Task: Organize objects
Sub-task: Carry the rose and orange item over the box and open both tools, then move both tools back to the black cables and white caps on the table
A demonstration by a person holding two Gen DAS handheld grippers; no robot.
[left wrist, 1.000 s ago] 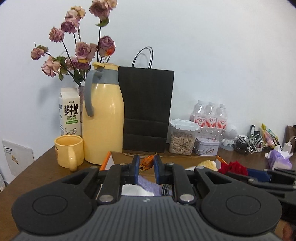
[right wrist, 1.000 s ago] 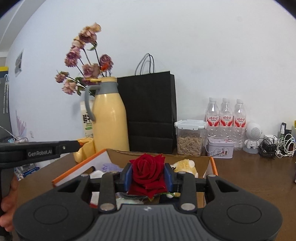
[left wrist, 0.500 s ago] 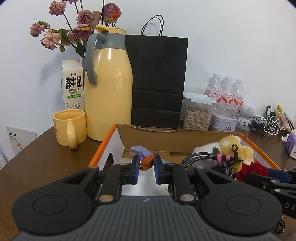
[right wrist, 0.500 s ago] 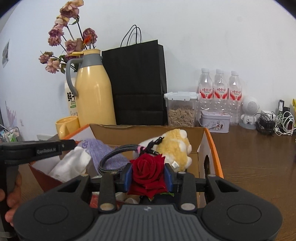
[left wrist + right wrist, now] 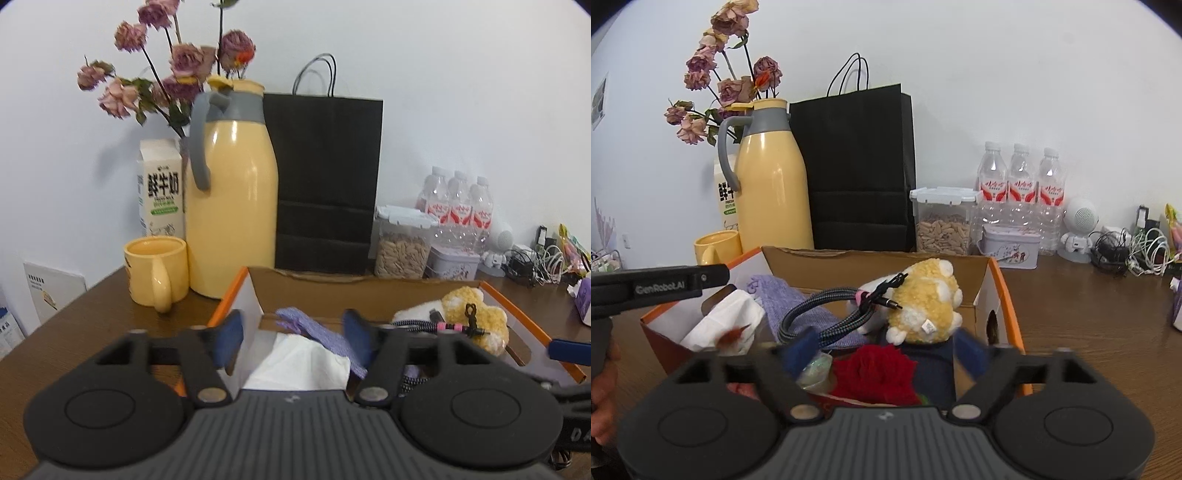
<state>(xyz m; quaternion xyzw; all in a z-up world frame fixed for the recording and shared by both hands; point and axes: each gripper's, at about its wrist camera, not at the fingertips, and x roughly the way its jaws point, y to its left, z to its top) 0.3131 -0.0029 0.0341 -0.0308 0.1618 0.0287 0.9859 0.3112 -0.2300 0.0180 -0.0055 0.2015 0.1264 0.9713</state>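
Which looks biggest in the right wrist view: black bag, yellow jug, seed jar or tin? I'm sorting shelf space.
Largest to smallest as they look:
1. black bag
2. yellow jug
3. seed jar
4. tin
All four stand in a row by the wall, so nearness hardly skews this.

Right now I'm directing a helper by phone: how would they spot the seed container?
Find the black paper bag standing against the wall. Just right of it sits the seed container, beside three water bottles. It alone is a clear box with a white clip lid, half full of pale seeds.
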